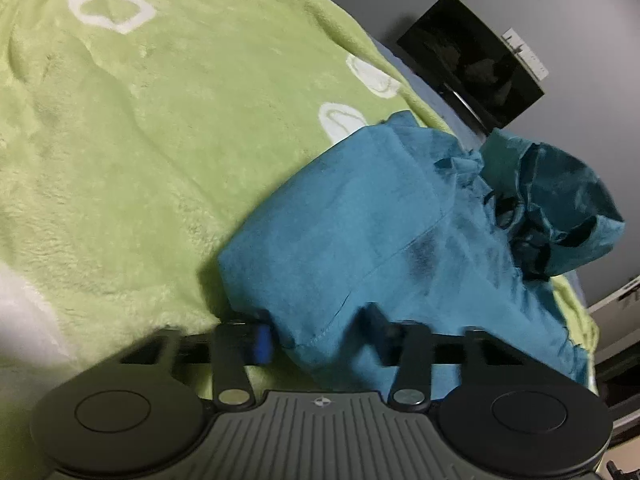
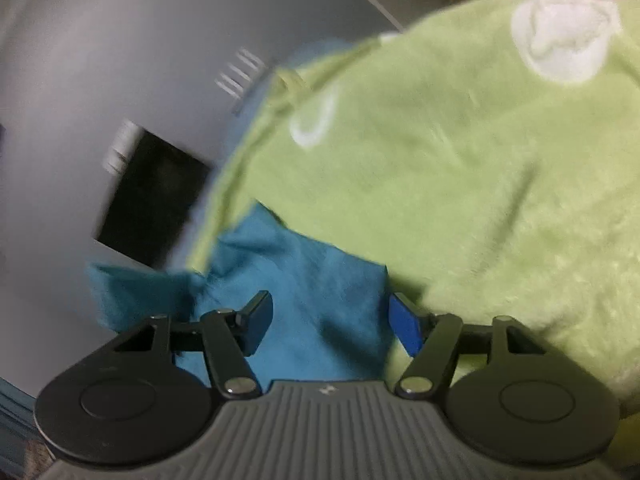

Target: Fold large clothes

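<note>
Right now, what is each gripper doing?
Left gripper: jaws around an edge of the teal garment; grip cannot be told.
Right gripper: jaws open, teal cloth between them.

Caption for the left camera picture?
Left gripper straddling the edge of a teal garment on a green fleece blanket.

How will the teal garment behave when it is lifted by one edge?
The teal garment will probably sag and unfold: it looks thin, creased, and bunched at its far end. Likely light. It may drag on the fuzzy green blanket rather than slide.
</note>
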`<state>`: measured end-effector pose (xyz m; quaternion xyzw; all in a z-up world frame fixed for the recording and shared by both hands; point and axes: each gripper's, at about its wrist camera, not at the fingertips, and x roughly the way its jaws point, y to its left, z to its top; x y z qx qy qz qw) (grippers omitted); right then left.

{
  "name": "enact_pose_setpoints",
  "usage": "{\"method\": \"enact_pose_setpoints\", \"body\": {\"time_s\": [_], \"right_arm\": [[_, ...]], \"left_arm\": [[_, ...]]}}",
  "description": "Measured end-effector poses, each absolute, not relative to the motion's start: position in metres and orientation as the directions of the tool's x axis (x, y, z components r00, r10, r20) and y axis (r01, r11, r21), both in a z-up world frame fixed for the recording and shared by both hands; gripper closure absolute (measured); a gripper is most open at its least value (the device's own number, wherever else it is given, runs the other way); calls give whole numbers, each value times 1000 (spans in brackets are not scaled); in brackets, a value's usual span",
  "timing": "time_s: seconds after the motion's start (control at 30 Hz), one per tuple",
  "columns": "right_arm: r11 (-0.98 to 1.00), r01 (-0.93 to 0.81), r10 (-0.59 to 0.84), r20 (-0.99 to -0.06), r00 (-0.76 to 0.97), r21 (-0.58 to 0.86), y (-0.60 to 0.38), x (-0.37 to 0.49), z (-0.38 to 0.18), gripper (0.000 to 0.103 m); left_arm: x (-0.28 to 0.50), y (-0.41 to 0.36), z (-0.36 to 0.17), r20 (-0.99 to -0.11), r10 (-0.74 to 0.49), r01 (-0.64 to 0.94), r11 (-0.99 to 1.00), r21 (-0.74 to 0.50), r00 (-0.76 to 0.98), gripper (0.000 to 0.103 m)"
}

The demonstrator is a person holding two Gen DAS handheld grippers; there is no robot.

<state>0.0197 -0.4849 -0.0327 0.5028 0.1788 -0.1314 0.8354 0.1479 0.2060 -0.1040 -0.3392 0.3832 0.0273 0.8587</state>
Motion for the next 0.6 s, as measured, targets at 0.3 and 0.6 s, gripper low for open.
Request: {"method": "enact_pose_setpoints", "body": {"time_s": [0.3, 0.6], "right_arm": [[491, 541, 75, -652, 754, 683, -476, 46, -46, 38], [437, 545, 108, -644, 758, 715, -478, 60, -62, 37]], "left_arm": [[148, 207, -107, -676, -226, -320, 748, -582, 702, 57], [150, 210, -112, -678, -231, -320, 746, -584, 698, 54]]}}
